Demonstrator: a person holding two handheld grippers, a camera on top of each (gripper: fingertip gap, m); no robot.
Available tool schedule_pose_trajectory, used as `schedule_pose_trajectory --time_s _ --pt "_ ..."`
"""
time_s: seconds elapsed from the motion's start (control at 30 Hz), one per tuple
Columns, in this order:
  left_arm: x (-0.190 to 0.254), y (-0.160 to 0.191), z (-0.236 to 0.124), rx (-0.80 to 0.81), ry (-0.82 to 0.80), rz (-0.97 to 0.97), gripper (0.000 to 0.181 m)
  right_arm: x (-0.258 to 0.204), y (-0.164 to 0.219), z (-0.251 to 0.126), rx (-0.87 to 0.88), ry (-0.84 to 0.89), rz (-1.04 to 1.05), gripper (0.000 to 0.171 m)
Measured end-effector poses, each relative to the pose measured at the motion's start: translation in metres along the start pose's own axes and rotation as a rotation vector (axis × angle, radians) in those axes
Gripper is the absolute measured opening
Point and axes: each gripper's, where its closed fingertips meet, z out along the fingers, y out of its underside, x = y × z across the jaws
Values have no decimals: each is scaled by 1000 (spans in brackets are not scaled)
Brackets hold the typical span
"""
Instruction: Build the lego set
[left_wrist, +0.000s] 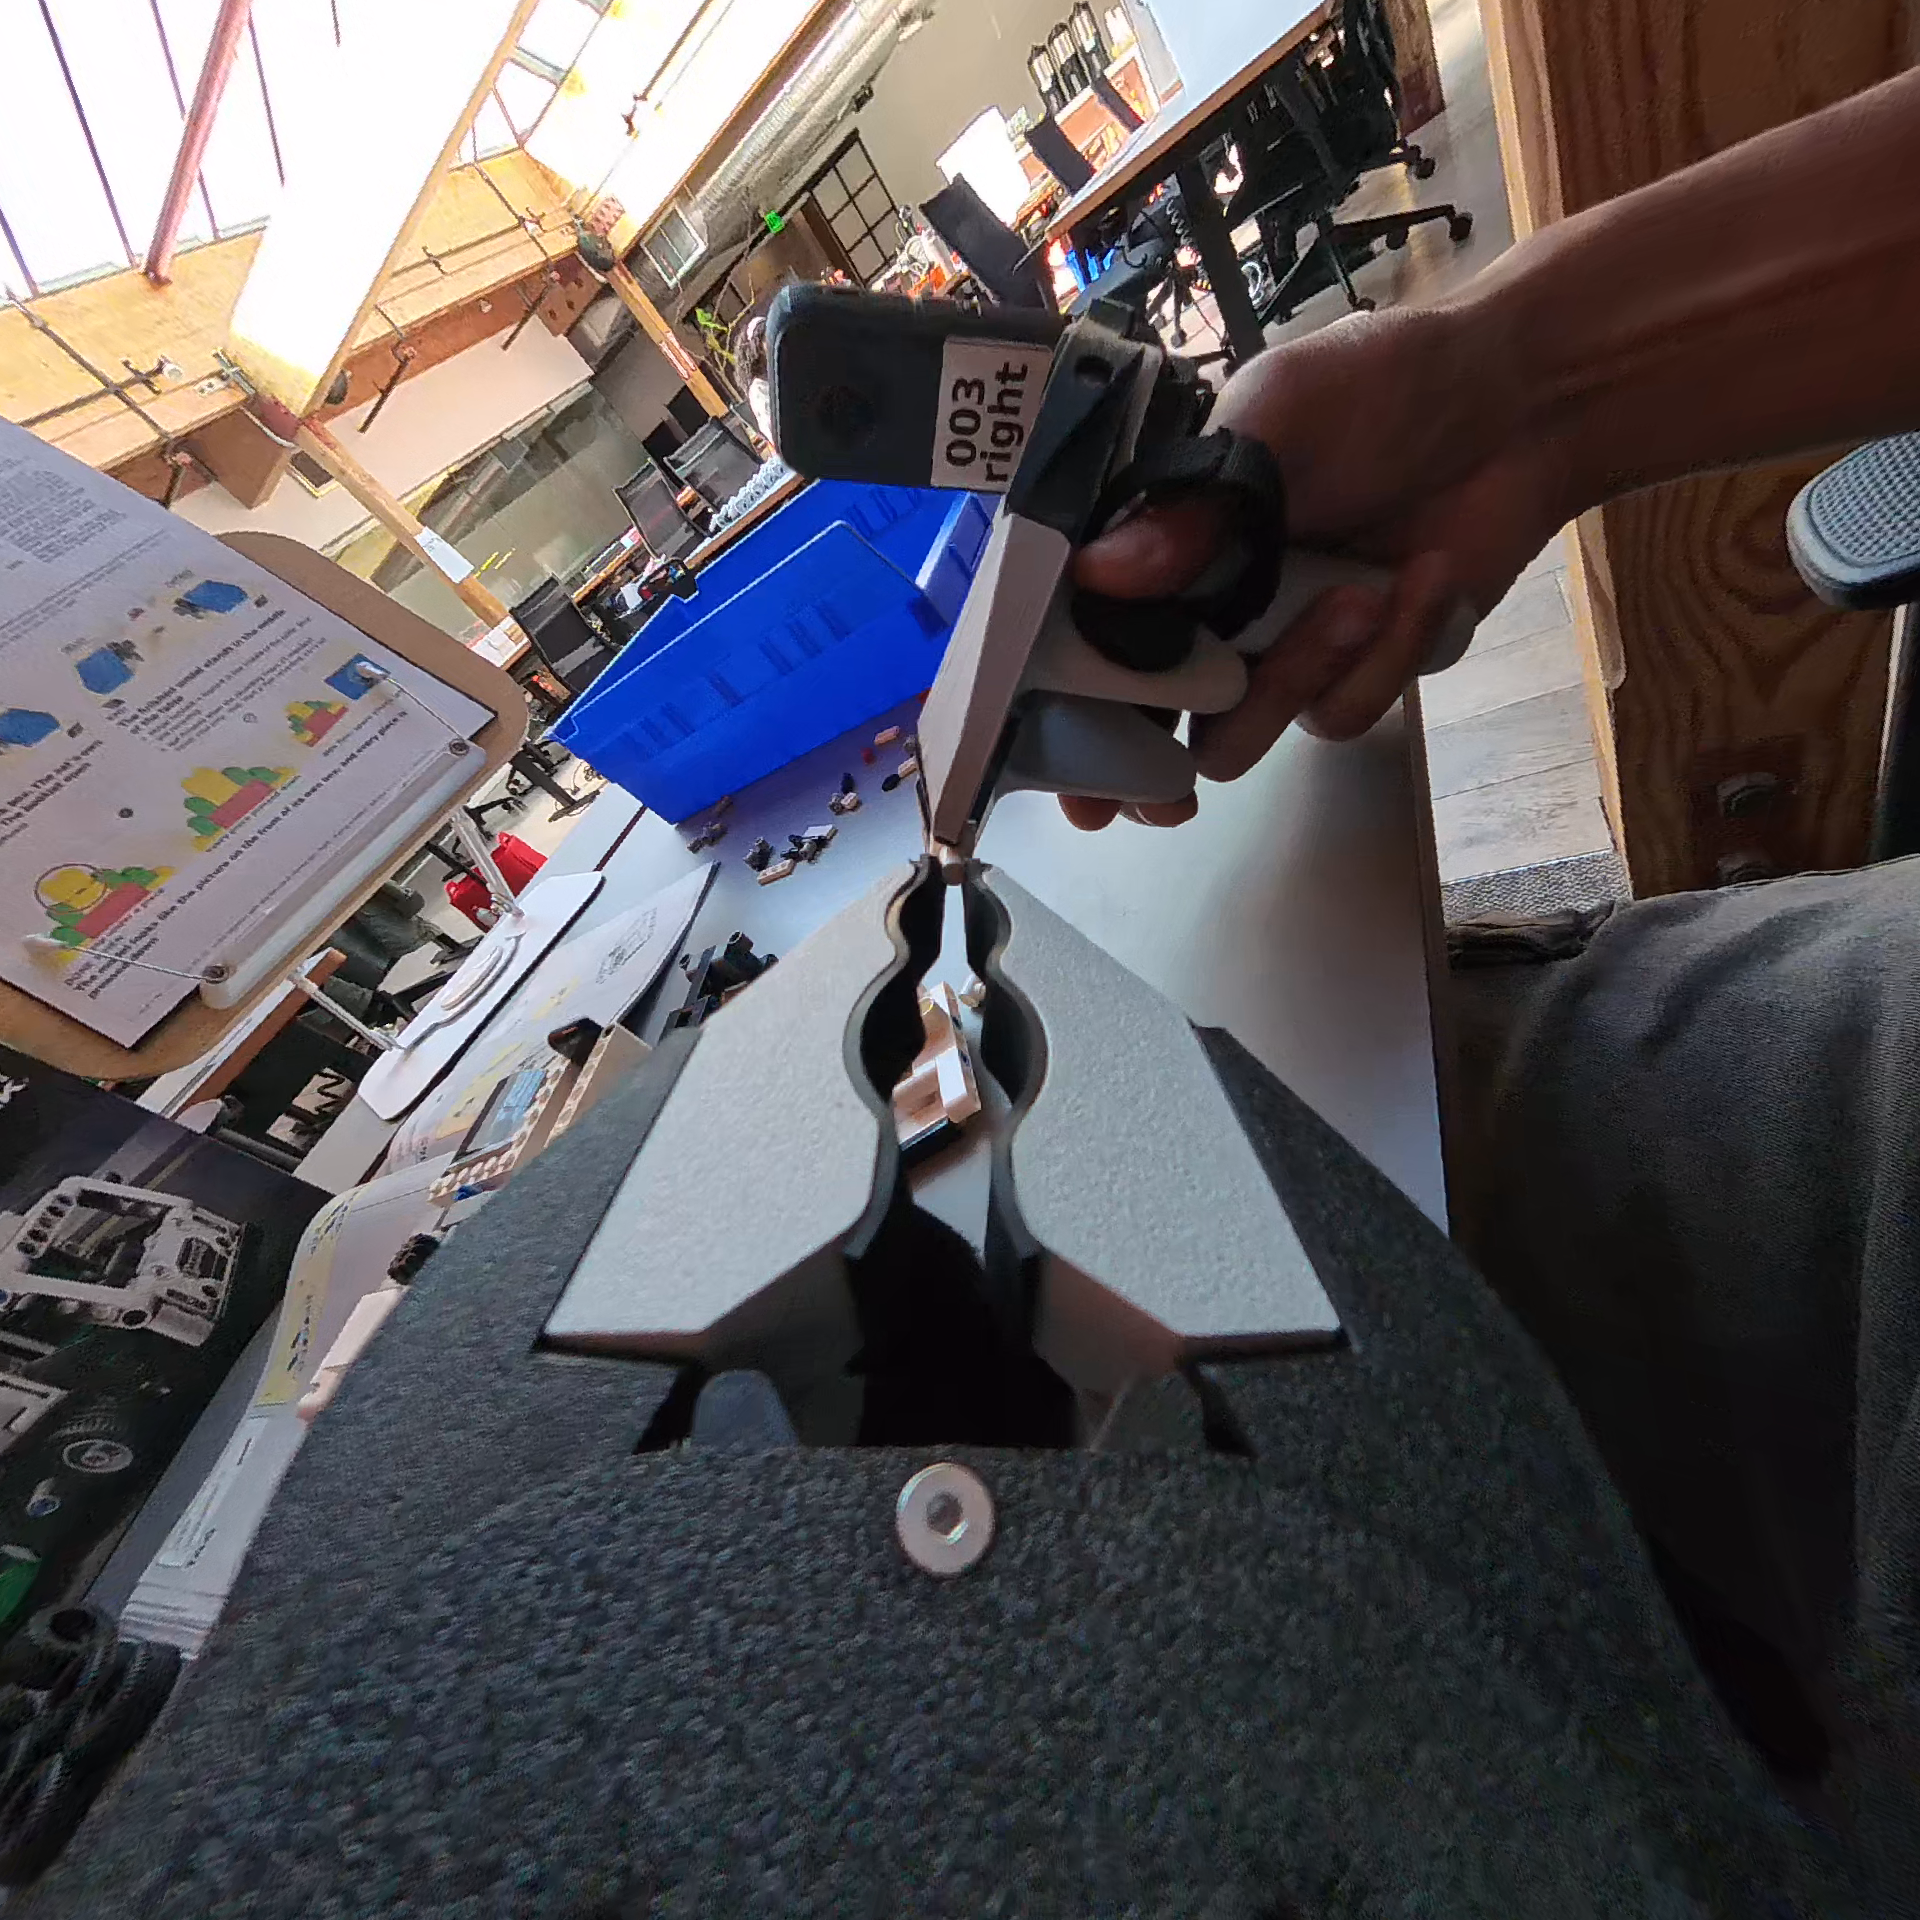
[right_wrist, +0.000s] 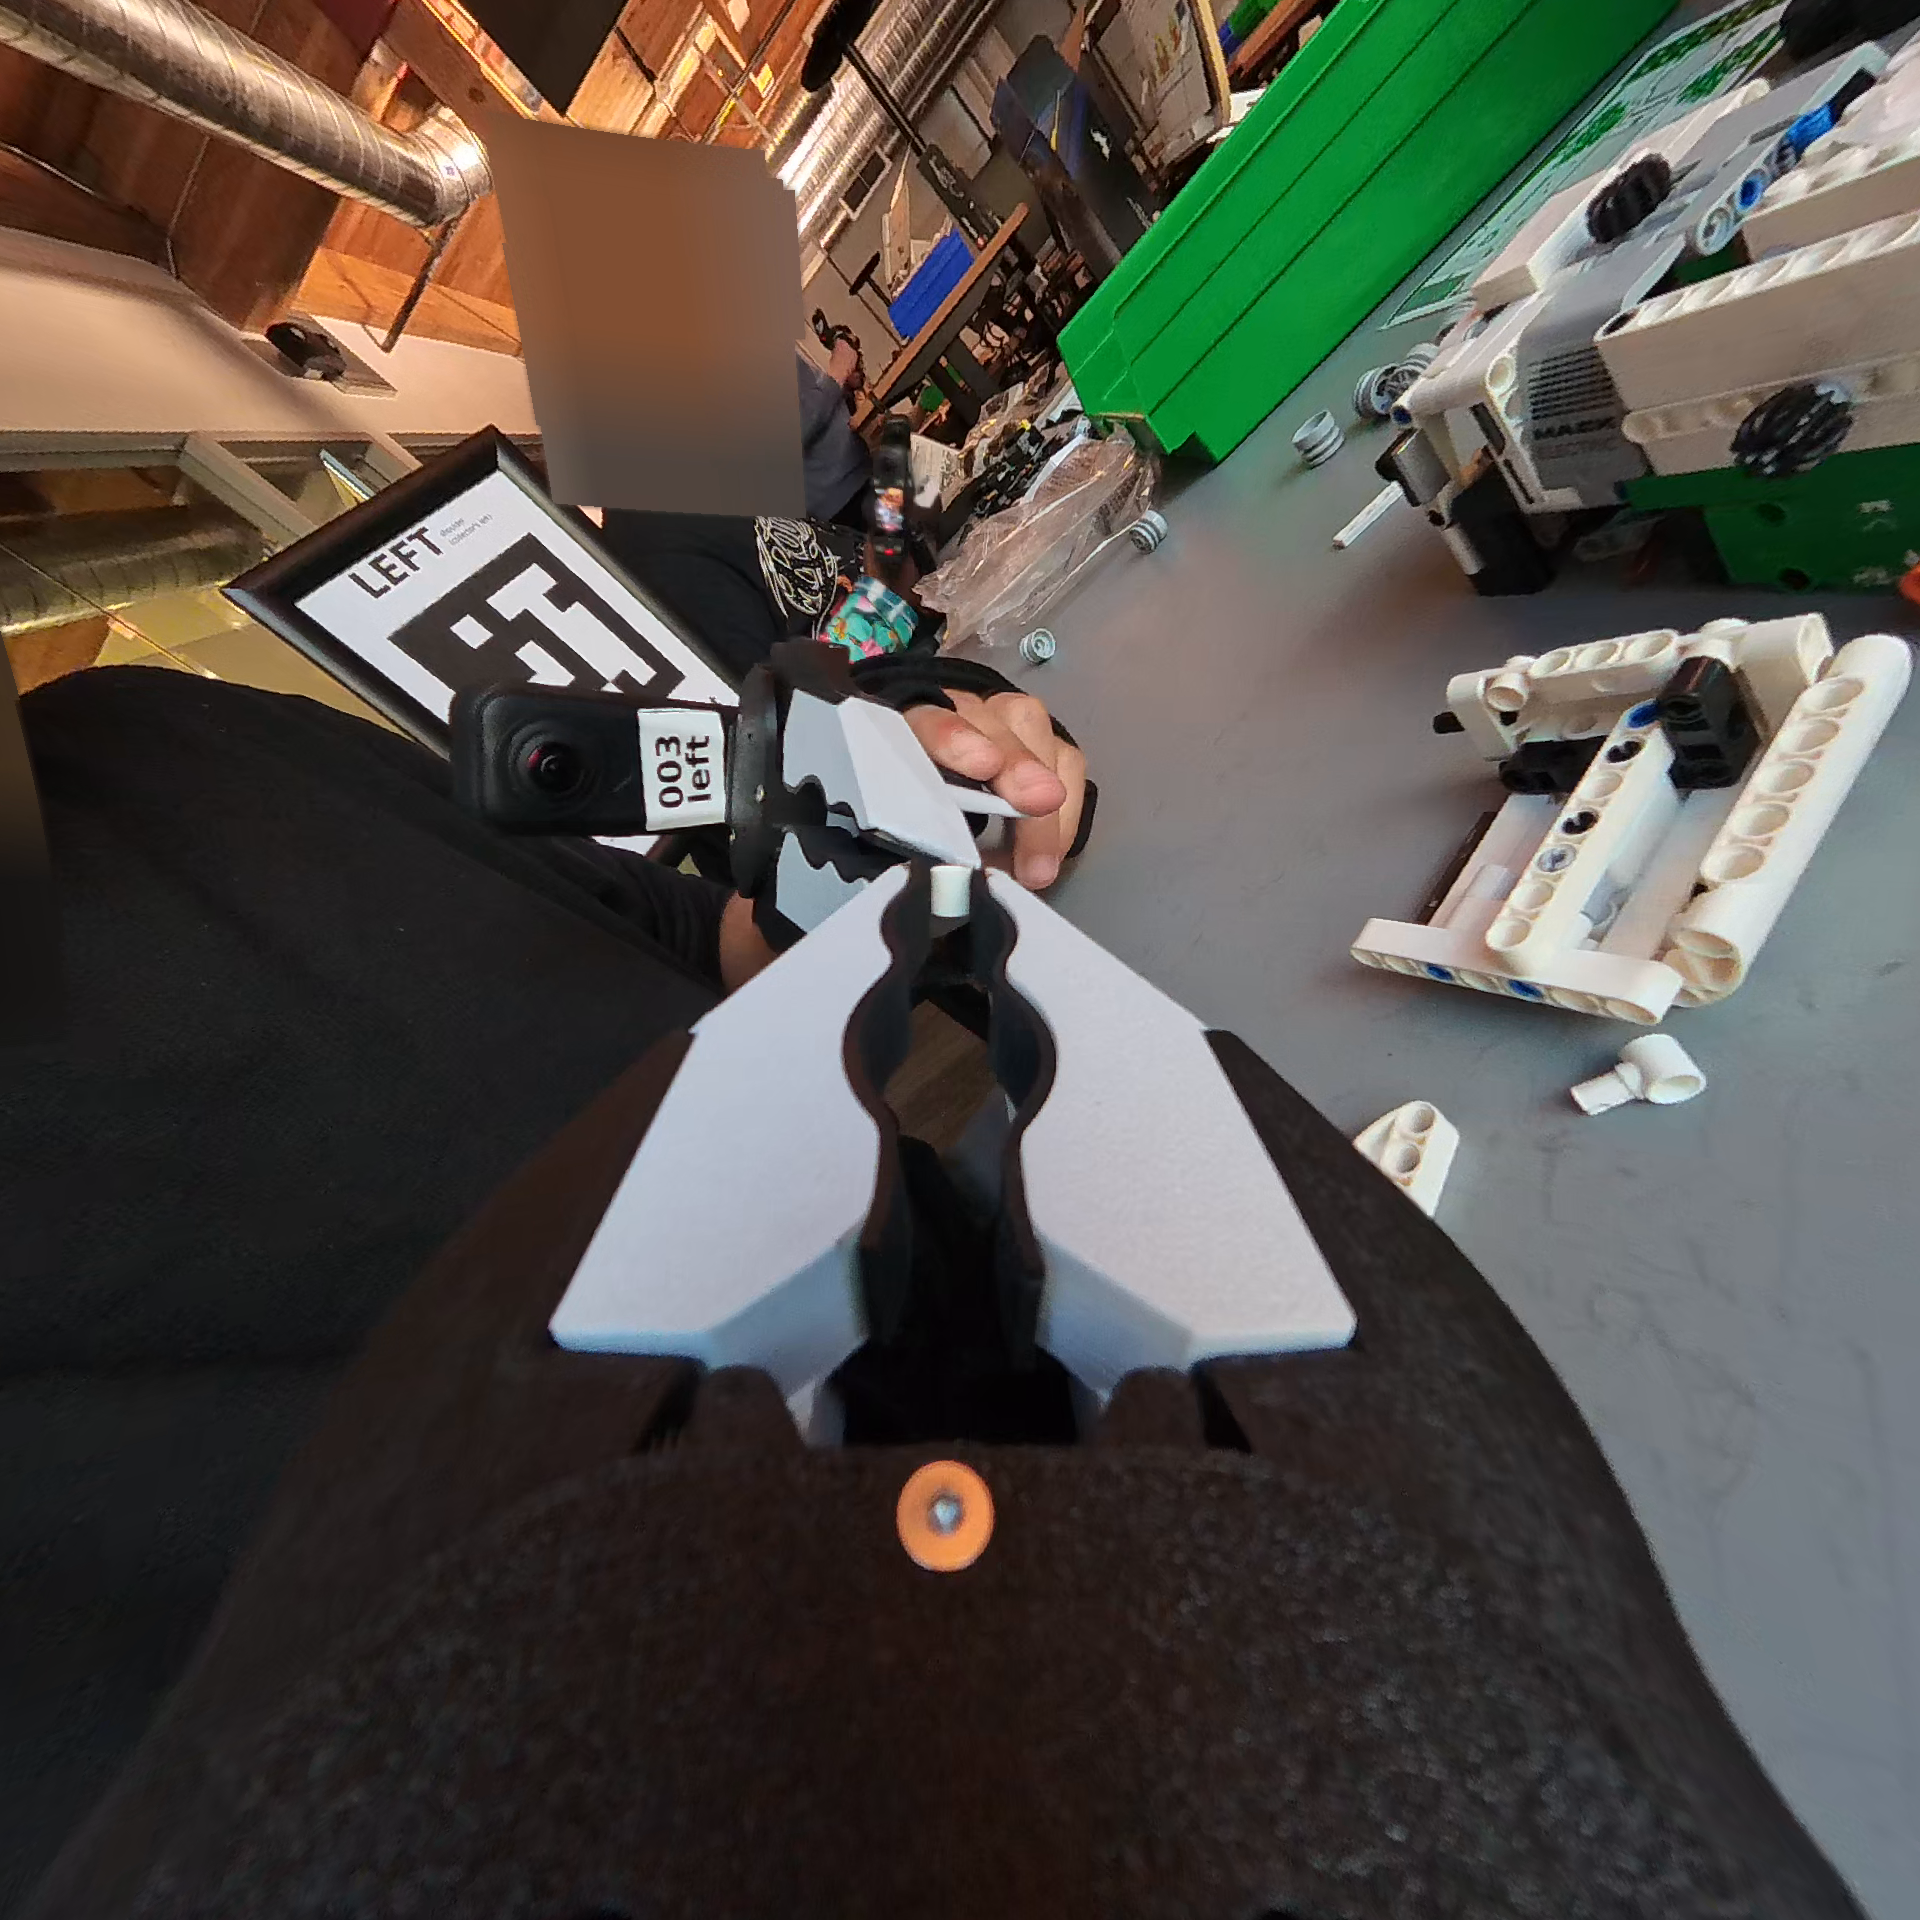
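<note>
My right gripper (right_wrist: 951, 896) is shut on a small white cylinder piece (right_wrist: 951, 891) at its very tips. My left gripper (left_wrist: 949, 871) is shut on a small pale piece (left_wrist: 948, 862), and the two grippers meet tip to tip above the grey table (right_wrist: 1299, 831). I cannot tell whether they hold one piece or two joined ones. The right gripper comes down from above in the left wrist view (left_wrist: 951, 831); the left one shows in the right wrist view (right_wrist: 971, 847). A white beam frame (right_wrist: 1621, 842) and a part-built white truck (right_wrist: 1662, 343) lie on the table.
A white connector (right_wrist: 1642, 1075) and a short white beam (right_wrist: 1408, 1148) lie near the frame. Green bins (right_wrist: 1299, 208), grey wheels (right_wrist: 1320, 436) and a plastic bag (right_wrist: 1039, 540) stand farther off. A blue bin (left_wrist: 769, 665), loose small pieces (left_wrist: 800, 842) and an instruction sheet (left_wrist: 208, 727) are ahead. Left and right tips are no more than a few centimetres apart. The part-built white truck (right_wrist: 1662, 343) is about equally far from each gripper, around 15 cm.
</note>
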Motion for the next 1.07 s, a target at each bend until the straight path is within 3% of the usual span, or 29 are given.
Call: schedule_pose_trajectory --time_s 0.33,0.47,0.53,0.63,0.7,0.9,1.07 --pt "4 13 12 -76 49 -104 2 14 3 -9 -36 107 -59 6" --pt "9 34 22 -225 81 -85 7 41 -26 -65 47 415 -172 6" --pt "13 42 29 -288 126 -172 14 47 -23 -83 27 476 -177 7" --pt "26 46 38 -369 240 -338 28 41 -17 -89 117 405 -142 7" --pt "36 44 43 -402 293 -406 28 38 -10 -93 181 362 -116 6" --pt "34 63 55 -503 242 -348 36 30 -11 -107 232 311 -114 6" --pt "42 66 55 -539 297 -453 39 26 -13 -110 257 273 -111 6"
